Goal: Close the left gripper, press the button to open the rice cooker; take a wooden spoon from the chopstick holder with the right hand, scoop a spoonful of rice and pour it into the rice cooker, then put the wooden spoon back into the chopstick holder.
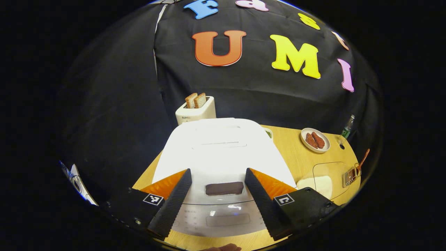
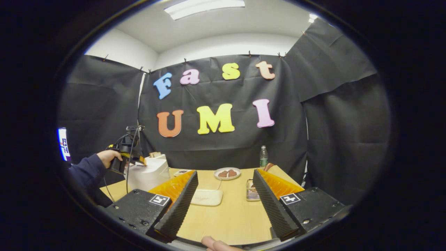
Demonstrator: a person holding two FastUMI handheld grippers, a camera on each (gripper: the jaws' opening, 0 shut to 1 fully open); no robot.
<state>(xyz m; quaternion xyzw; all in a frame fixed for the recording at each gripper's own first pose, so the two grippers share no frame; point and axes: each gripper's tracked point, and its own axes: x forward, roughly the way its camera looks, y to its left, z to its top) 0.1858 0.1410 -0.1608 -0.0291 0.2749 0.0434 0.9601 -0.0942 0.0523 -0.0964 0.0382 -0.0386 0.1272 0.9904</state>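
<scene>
Meanwhile, the left hand-held gripper (image 1: pixel 217 190) hovers wide apart and empty over the closed white rice cooker (image 1: pixel 223 153) and its dark button (image 1: pixel 224 188), while the right hand-held gripper (image 2: pixel 224 195) gapes empty above the wooden bench (image 2: pixel 226 216).

On the table (image 2: pixel 223 216) the rice cooker (image 1: pixel 219 153) stands at the left, its button (image 1: pixel 224 188) on the near edge of its lid; behind it stands the toaster (image 1: pixel 195 113) with two slices of bread (image 1: pixel 195 100) in it; to the right lie the rice container (image 1: pixel 325 179), the chopstick holder (image 1: pixel 350 176) with the wooden spoon (image 1: pixel 363 159) in it, a plate (image 1: pixel 315 140) farther back, and a bottle (image 1: pixel 347 127) behind that.
</scene>
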